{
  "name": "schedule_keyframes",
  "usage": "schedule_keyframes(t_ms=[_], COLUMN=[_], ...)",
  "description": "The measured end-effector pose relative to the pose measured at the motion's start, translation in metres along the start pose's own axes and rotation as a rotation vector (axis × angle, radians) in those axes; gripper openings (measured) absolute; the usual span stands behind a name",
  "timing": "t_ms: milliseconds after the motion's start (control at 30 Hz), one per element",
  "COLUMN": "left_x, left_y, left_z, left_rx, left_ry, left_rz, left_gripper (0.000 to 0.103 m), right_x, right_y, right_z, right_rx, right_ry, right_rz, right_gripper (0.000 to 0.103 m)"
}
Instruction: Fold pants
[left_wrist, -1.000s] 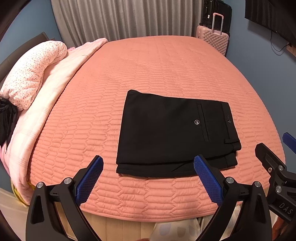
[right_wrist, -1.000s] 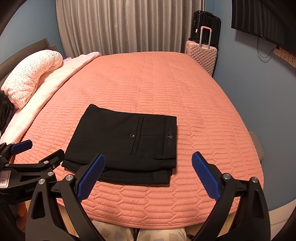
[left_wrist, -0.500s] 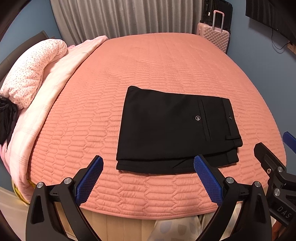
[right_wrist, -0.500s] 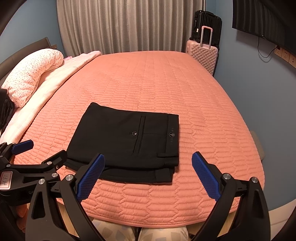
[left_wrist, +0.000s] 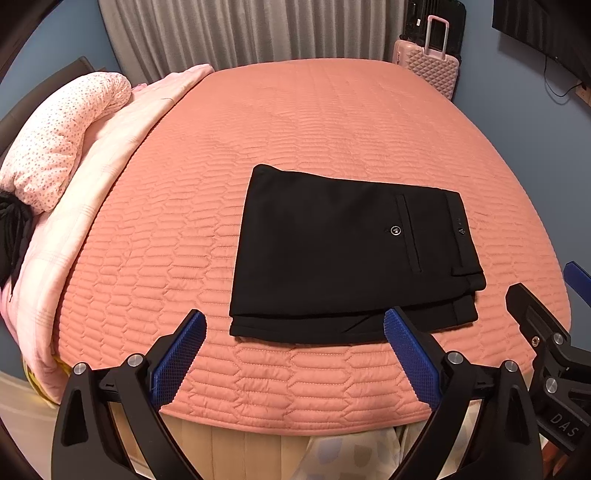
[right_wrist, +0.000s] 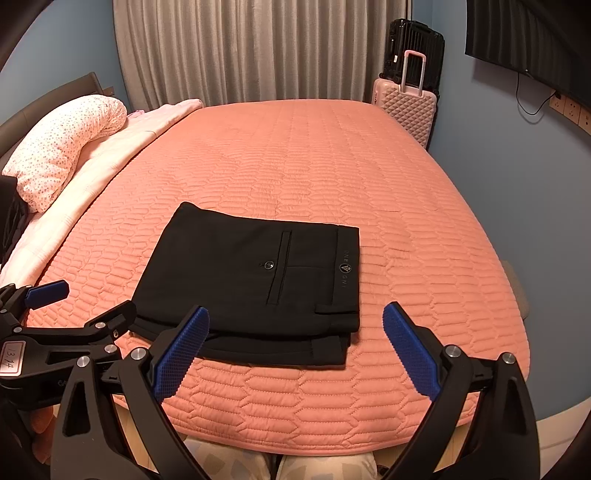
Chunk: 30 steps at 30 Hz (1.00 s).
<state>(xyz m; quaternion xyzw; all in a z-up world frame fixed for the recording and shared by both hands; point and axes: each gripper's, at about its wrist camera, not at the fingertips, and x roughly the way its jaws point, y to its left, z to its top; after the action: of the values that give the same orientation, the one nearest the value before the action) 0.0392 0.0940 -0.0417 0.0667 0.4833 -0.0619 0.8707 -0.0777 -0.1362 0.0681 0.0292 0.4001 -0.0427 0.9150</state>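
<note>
Black pants (left_wrist: 340, 254) lie folded into a flat rectangle on the salmon quilted bed (left_wrist: 295, 122), near its front edge, with the waistband and back pocket to the right. They also show in the right wrist view (right_wrist: 255, 280). My left gripper (left_wrist: 291, 354) is open and empty, held back over the bed's front edge, apart from the pants. My right gripper (right_wrist: 295, 354) is open and empty, likewise just short of the pants. Each gripper shows at the edge of the other's view.
A spotted pink pillow (left_wrist: 62, 136) and a pale pink blanket (left_wrist: 92, 192) lie along the bed's left side. A pink suitcase (right_wrist: 406, 107) and a black one stand at the far right by the grey curtain (right_wrist: 258, 51). A blue wall is at the right.
Both grippers have drawn back slightly and risen; the pants sit a little farther from the fingertips. The pants have not moved, and both grippers stay open.
</note>
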Motion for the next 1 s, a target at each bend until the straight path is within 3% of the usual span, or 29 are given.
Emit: schedule_keyframes(t_ms=[333, 1000], left_x=[0.0010, -0.0027], left_y=[0.0000, -0.0017], left_z=[0.0016, 0.0020], left_rx=[0.001, 0.025], left_ry=[0.006, -0.050], left_rz=[-0.017, 0.031], left_gripper=[0.091, 0.087], right_x=[0.0019, 0.0058], right_y=[0.0007, -0.0009], right_z=[0.0010, 0.0017], right_rx=[-0.002, -0.005], right_ry=[0.003, 0.006], right_rz=[0.000, -0.001], right_gripper=[0.094, 0.094])
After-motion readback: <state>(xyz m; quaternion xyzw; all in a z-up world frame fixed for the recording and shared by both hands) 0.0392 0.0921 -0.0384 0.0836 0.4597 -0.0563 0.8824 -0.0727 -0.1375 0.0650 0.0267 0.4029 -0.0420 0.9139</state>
